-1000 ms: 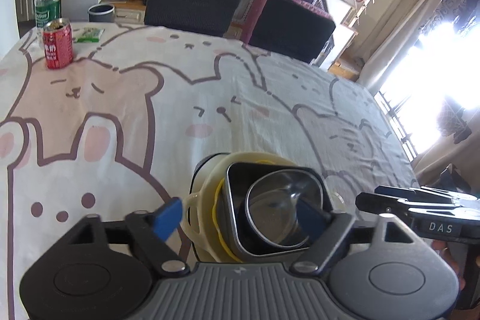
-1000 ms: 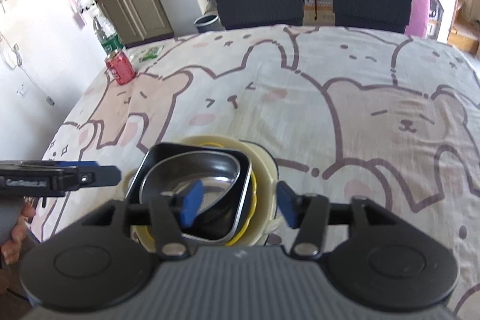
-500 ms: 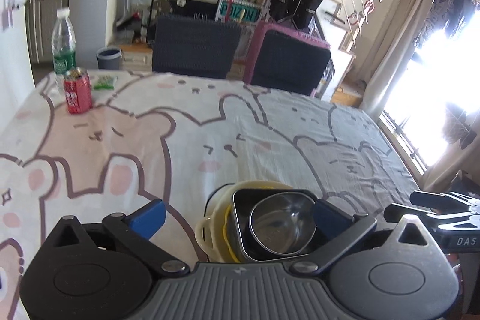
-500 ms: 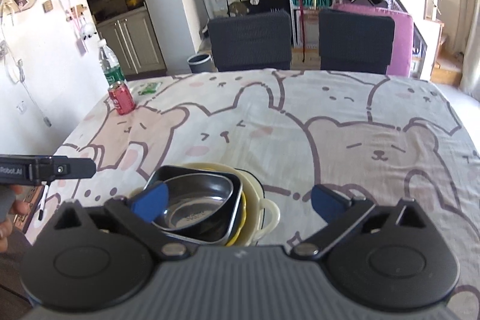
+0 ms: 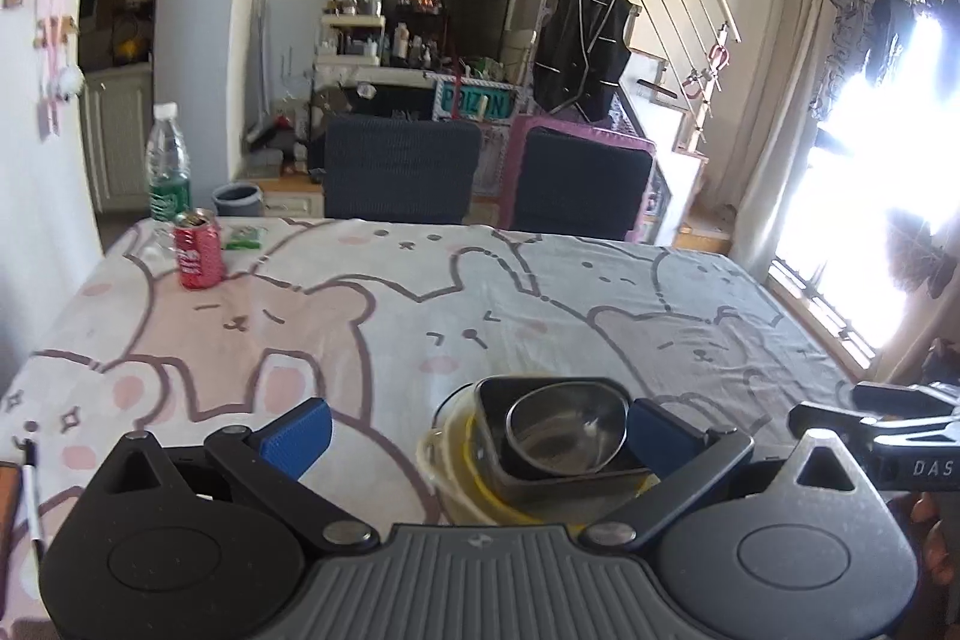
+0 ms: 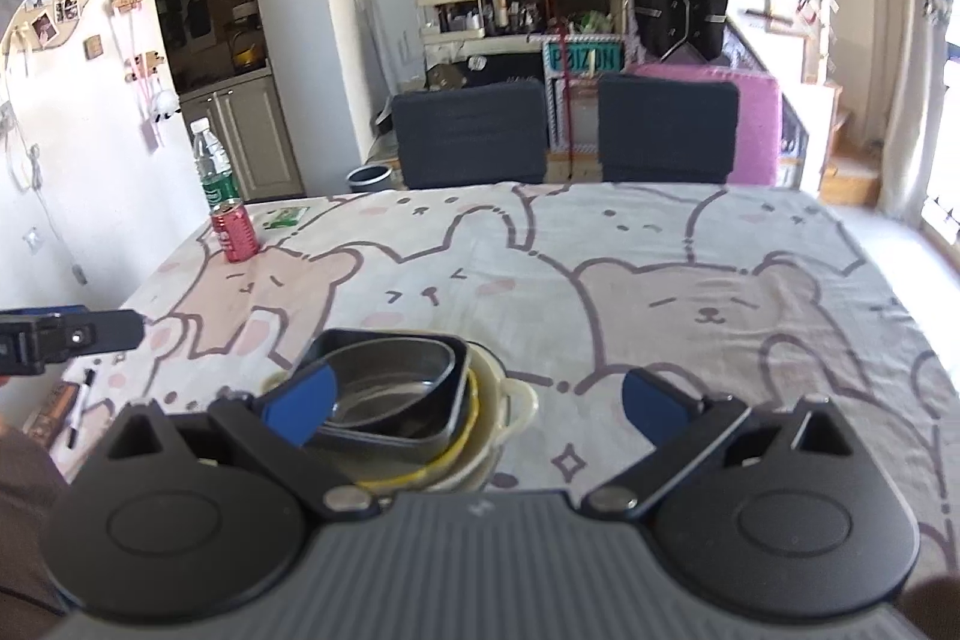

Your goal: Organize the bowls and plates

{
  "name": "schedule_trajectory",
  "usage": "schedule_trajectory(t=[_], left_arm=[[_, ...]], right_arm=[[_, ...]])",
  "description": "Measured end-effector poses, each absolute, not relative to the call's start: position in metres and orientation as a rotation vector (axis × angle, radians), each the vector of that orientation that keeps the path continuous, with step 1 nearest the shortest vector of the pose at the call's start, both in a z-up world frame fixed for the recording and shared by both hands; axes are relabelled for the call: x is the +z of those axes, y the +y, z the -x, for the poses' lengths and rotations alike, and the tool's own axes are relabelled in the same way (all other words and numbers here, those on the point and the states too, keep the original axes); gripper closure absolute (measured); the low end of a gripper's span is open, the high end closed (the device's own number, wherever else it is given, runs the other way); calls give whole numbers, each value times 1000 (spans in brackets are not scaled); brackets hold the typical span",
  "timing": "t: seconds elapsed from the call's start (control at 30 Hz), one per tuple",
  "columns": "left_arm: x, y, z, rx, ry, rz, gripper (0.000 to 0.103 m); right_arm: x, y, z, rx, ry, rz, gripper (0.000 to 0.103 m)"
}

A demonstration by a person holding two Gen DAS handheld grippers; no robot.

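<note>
We see a steel bowl (image 5: 564,427) nested in a black dish (image 5: 600,481) (cream bowl (image 5: 447,490) beneath); both hand-held grippers (image 5: 477,430) (image 6: 480,403) gape wide, empty.

Right tongs (image 6: 477,403) gape wide just short of the nested stack of bowls (image 6: 396,400) on the desk (image 6: 660,280); a red can (image 6: 235,238) stands well beyond the stack.

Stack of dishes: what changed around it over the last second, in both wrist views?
Both claws, left and right, opened wide and drew back from the stack of dishes, letting it go. The stack kept its place on the bear-print tablecloth; the red can and water bottle did not move.
</note>
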State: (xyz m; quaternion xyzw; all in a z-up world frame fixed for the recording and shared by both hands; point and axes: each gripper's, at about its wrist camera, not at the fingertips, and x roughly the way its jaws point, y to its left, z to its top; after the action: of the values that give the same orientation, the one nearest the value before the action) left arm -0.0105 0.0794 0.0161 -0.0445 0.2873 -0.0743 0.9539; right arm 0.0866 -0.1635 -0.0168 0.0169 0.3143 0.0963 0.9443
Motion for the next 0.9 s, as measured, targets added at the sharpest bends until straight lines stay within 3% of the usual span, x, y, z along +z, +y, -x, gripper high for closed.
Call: schedule_trajectory(t=[0.2,0.9], left_arm=[[10,67,40,-86,513,-10,0],[-42,53,78,-31,532,-91,0]], right_arm=[[-27,-165,-54,158,578,-9,0],[-69,-164,-3,143,539,26,0]])
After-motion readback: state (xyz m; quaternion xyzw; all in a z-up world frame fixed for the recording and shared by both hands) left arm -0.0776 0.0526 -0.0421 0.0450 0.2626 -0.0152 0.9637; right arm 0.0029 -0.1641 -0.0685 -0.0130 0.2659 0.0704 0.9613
